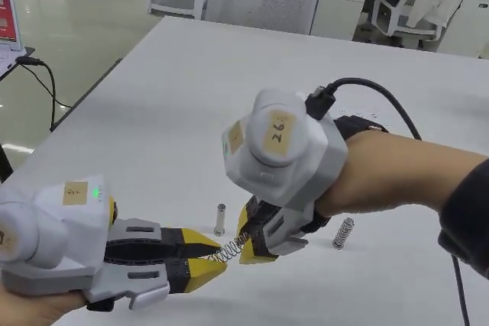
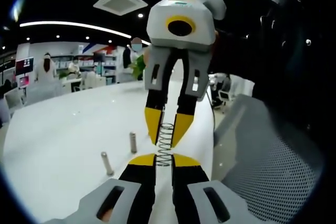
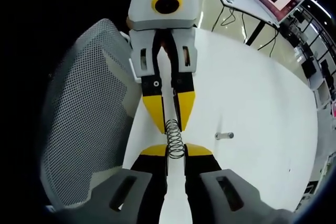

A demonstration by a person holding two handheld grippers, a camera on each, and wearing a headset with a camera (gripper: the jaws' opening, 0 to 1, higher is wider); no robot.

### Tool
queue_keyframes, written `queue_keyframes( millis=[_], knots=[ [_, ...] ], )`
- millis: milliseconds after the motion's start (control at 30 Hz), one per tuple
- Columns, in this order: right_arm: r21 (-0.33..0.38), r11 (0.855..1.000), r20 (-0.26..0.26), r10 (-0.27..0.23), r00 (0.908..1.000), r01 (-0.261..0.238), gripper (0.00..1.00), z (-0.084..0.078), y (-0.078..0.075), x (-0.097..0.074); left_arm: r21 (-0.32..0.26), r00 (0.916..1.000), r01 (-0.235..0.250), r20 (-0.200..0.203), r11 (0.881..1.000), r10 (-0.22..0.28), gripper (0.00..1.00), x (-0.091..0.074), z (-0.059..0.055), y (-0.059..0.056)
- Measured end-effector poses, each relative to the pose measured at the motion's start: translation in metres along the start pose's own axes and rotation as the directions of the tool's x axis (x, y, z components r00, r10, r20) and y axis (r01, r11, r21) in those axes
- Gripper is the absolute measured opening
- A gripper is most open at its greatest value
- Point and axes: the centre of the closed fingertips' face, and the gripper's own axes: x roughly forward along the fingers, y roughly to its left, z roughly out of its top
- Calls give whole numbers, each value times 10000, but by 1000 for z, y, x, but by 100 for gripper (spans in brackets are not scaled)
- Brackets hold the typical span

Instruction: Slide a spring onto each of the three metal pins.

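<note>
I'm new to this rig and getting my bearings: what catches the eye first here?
A spring held between the yellow tips of the left gripper and the right gripper, both closed on it, low in the head view. Just behind stands a metal pin; a loose spring lies on the table to the right.

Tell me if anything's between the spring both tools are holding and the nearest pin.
Nothing visible is. The spring, gripped at its ends by the left tool and the right tool, is held just short of the upright pin, with bare table between. A second spring lies off to the right.
</note>
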Motion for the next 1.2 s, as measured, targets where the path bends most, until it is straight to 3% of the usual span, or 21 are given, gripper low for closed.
queue_keyframes(
  millis=[233,733,867,1200],
  knots=[
    [0,10000,212,55,9998,-55,8,6,2,-2,43,10000,46,-22,10000,-46,3,2,0,-2],
    [-217,9998,30,-35,10000,35,8,15,2,-1,119,9999,-114,-13,9999,114,3,2,0,0],
    [-267,9996,233,9,9997,-3,8,22,3,-1,100,9999,-110,30,9999,110,3,4,1,0],
    [-255,9997,129,30,9999,-27,8,21,1,1,71,9999,-156,12,9999,156,3,6,0,4]
  ],
)
